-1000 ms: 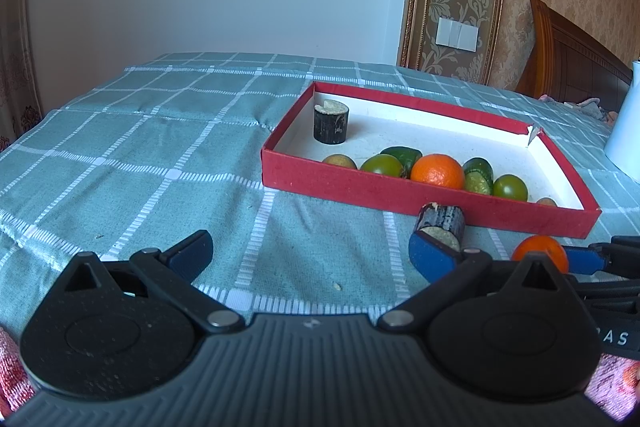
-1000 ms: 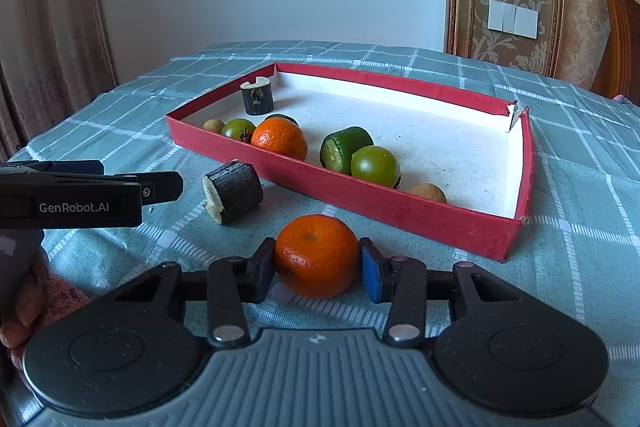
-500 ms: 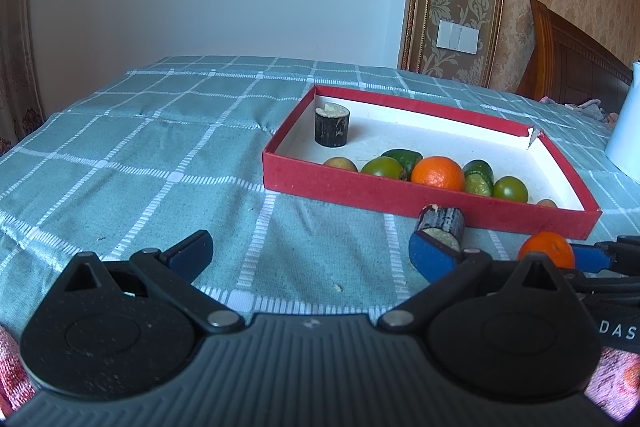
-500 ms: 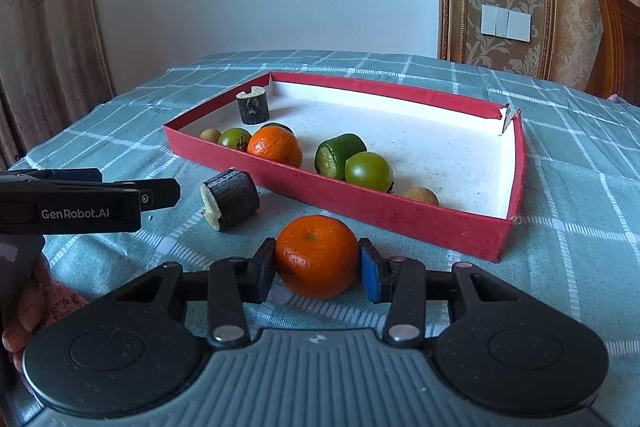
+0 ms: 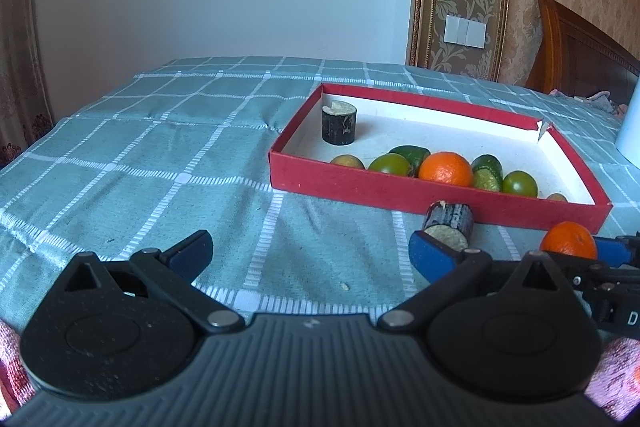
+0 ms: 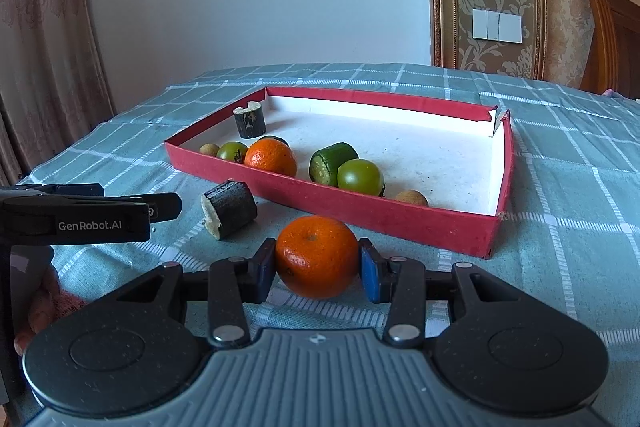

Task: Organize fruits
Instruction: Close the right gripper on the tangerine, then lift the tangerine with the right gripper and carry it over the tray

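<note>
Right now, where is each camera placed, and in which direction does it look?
Left wrist: on the open left gripper, facing the red box across the checked cloth; a sleeve shows at the bottom corners.
Right wrist: on the right gripper, shut on an orange, facing the same box; fingers show at left.
Shared: the box, its fruits, that orange, the dark cylinder outside.

From my right wrist view I can read "GenRobot.AI" in pale letters on the black side of the left gripper (image 6: 100, 213), low at the left edge. From my left wrist view, a lone pale "D" shows on the black body of the right gripper (image 5: 576, 247) at the right edge; the rest is cut off. I can read no other text.
</note>
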The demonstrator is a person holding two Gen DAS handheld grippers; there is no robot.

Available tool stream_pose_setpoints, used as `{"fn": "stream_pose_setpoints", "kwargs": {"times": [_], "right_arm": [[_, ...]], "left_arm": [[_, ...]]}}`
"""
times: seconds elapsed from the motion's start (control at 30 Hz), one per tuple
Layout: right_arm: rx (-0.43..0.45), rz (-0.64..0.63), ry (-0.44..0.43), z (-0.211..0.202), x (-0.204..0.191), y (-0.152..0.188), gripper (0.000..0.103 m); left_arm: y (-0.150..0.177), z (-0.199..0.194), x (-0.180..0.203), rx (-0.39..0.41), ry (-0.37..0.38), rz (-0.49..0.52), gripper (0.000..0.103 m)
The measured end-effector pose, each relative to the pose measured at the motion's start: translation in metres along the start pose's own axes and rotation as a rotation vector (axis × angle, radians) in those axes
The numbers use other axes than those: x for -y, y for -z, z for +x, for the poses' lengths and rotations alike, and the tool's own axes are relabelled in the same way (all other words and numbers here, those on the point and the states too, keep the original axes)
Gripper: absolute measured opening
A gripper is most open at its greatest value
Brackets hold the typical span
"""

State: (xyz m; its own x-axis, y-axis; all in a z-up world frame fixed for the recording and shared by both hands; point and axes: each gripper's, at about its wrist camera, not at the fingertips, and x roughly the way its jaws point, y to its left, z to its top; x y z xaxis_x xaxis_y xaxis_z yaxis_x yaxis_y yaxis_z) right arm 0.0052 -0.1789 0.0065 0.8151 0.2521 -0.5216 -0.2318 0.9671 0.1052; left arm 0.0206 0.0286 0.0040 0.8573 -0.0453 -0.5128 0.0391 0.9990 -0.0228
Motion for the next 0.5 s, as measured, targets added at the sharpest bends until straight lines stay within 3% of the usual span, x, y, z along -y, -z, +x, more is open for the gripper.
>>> {"fn": "stream_pose_setpoints", "kwargs": {"times": [0.5], "right_arm": [[0.013,0.018,0.006,-0.0036,0.0052,0.0014,0.042]], "left_arm": [[0.0,0.0001,0.0012,0.001,-0.019,0.007,0.103]]}}
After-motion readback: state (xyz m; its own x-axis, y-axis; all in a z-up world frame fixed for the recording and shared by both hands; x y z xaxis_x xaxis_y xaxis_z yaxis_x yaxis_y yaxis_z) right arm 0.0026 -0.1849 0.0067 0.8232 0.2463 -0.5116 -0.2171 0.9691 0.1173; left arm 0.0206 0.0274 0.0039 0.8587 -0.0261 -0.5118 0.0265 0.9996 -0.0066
